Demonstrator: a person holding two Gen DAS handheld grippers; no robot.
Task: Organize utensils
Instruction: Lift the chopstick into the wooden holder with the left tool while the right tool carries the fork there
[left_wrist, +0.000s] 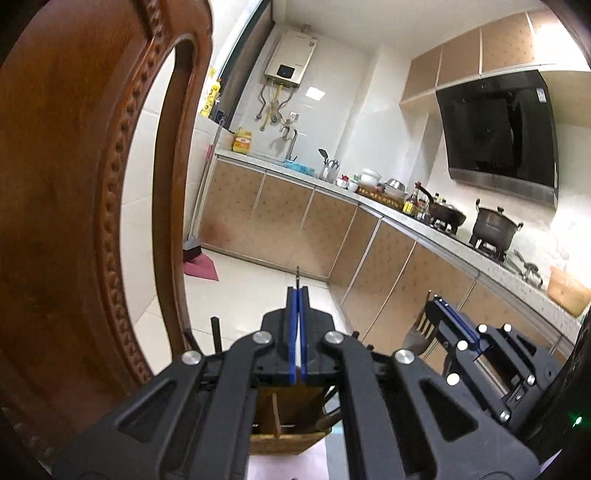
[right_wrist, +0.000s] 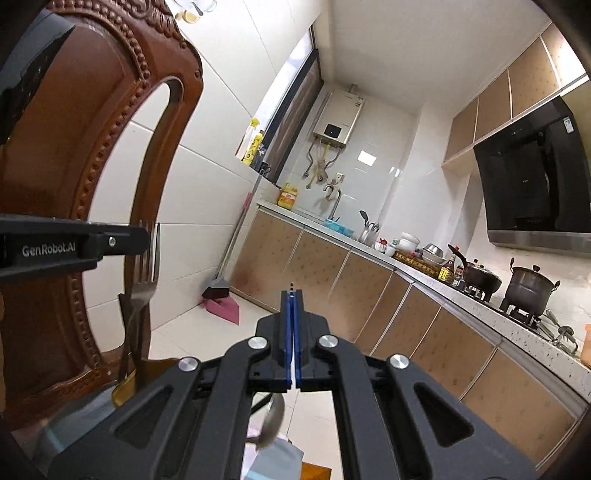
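Note:
My left gripper (left_wrist: 297, 291) is shut on a thin dark utensil (left_wrist: 297, 275) whose end sticks out past the blue pads; a wooden utensil holder (left_wrist: 288, 413) sits below it. My right gripper (right_wrist: 292, 295) is shut on a spoon (right_wrist: 271, 421) whose bowl hangs below the jaws and whose tip pokes out above. In the right wrist view the left gripper (right_wrist: 146, 238) is at the left beside a metal fork (right_wrist: 146, 266) standing upright with other utensils. In the left wrist view the right gripper (left_wrist: 443, 304) is at the lower right next to a fork (left_wrist: 424, 326).
A carved wooden chair back (left_wrist: 74, 184) fills the left of both views. A kitchen counter (left_wrist: 406, 218) with pots, bowls and bottles runs along the right. A broom and pink dustpan (right_wrist: 225, 302) stand on the tiled floor.

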